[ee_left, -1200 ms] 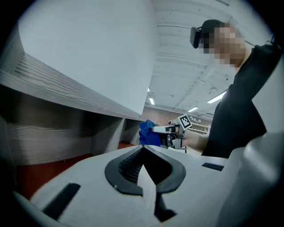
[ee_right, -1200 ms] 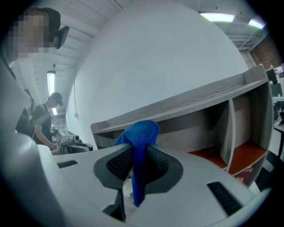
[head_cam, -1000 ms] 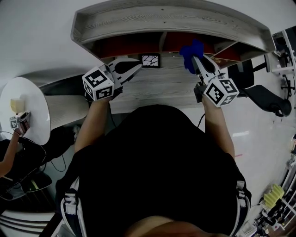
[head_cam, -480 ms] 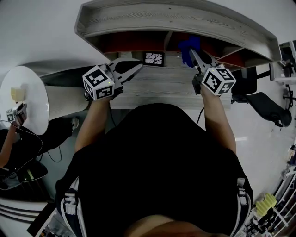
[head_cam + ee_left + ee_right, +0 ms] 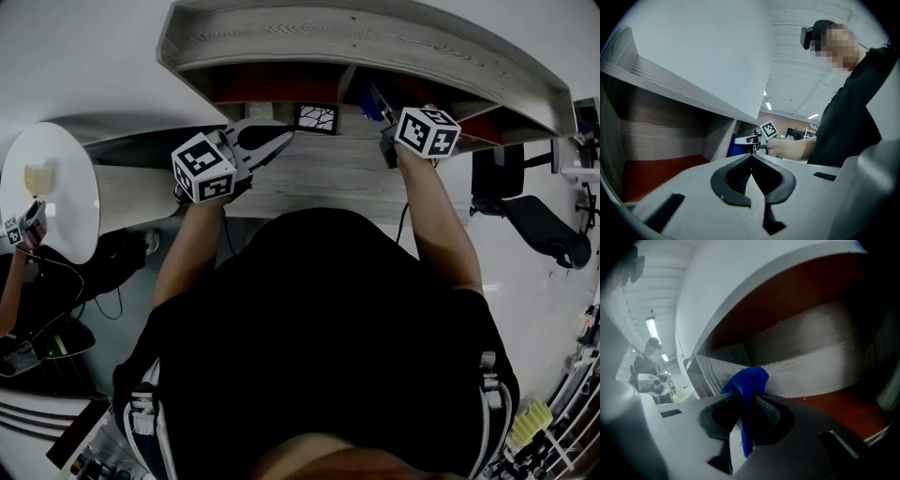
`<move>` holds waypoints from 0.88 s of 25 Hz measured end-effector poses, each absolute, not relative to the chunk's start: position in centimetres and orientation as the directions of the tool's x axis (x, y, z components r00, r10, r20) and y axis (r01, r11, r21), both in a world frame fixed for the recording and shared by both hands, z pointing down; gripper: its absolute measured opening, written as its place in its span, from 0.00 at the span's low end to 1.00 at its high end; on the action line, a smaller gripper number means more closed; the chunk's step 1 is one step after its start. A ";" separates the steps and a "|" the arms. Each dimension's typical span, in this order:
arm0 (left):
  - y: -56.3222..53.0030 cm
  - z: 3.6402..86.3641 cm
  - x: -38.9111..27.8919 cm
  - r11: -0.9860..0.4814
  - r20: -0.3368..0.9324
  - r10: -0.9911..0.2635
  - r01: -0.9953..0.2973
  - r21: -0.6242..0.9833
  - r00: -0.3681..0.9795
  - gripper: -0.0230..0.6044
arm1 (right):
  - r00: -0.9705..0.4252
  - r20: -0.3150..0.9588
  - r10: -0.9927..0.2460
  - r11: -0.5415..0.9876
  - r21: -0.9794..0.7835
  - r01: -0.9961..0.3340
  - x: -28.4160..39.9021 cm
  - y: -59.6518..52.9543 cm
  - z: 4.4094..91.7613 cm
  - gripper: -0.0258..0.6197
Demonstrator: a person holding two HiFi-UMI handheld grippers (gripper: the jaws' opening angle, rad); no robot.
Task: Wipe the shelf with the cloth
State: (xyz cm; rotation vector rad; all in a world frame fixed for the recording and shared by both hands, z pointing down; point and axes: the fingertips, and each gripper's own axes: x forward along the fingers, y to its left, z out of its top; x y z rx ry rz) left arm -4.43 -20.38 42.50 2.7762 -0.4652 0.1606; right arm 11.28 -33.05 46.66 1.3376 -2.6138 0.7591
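Right gripper (image 5: 747,404) is clamped on the blue cloth (image 5: 750,379) at frame centre. The cloth bunches above the fingertips, tail hanging below, inside a shelf (image 5: 815,366) bay. Left gripper (image 5: 751,163) has its jaws together, empty.

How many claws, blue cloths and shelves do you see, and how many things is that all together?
claws: 2, the left claw and the right claw
blue cloth: 1
shelf: 1
total: 4
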 end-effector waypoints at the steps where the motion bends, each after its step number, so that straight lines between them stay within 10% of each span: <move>1: -20.4 42.6 -4.4 -0.895 0.163 -0.298 -0.335 0.295 0.941 0.06 | -0.612 0.320 -0.723 0.489 -0.388 -0.781 11.0 -33.4 47.0 0.13; 22: -20.4 42.9 -3.7 -0.893 0.169 -0.298 -0.337 0.297 0.939 0.06 | -0.534 0.538 -0.652 0.467 -0.271 -0.842 9.4 -39.1 53.8 0.13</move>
